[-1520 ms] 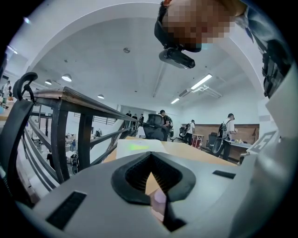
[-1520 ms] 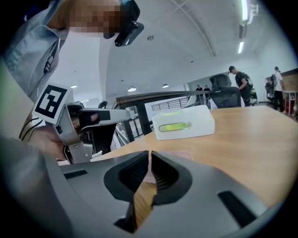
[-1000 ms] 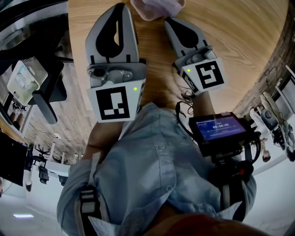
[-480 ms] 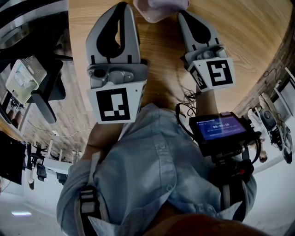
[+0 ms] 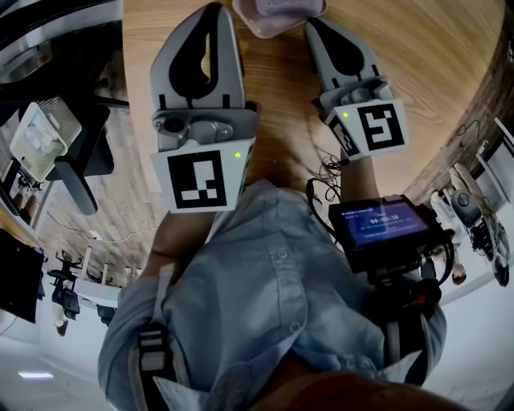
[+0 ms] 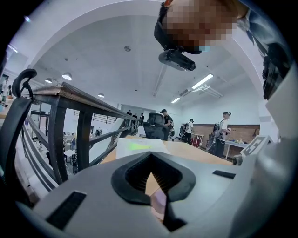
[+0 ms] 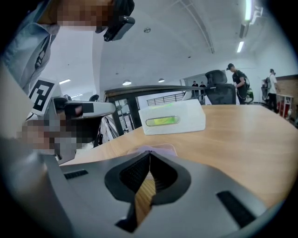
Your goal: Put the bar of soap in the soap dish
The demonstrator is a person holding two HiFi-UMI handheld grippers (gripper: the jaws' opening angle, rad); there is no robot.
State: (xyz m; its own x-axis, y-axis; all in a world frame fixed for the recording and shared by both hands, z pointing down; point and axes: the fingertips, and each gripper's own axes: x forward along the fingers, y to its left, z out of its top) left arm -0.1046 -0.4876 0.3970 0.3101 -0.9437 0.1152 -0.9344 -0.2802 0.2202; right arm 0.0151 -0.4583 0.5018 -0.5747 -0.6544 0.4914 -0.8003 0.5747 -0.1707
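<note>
**At the table's far edge, both tongs closed and empty beside the dish**

Near the far edge of the round, pale wooden table (image 5: 418, 72) sat the shallow, translucent pink plastic soap dish (image 5: 259, 26). The lilac bar of soap (image 5: 281, 6) seemed to lie inside it, though the frame cut off most of both. The left gripper (image 6: 151, 155), grey with black ribbed pads, had its jaws pressed together on nothing. It was held almost level just beside the dish, probably parked out of the way. The right gripper (image 7: 150, 153) was likewise closed and empty, tilted down with its tips just short of the dish's rim. That pose suited nudging or checking rather than grasping. By that reading, the placing looked done or nearly so.

Farther along the smooth tabletop lay a white rectangular box with a green-lit slot (image 7: 172, 120), well apart from the dish. Around the table was a large open workroom with a white ceiling, strip lights and black office chairs. People stood in the distance by a brick wall.
</note>
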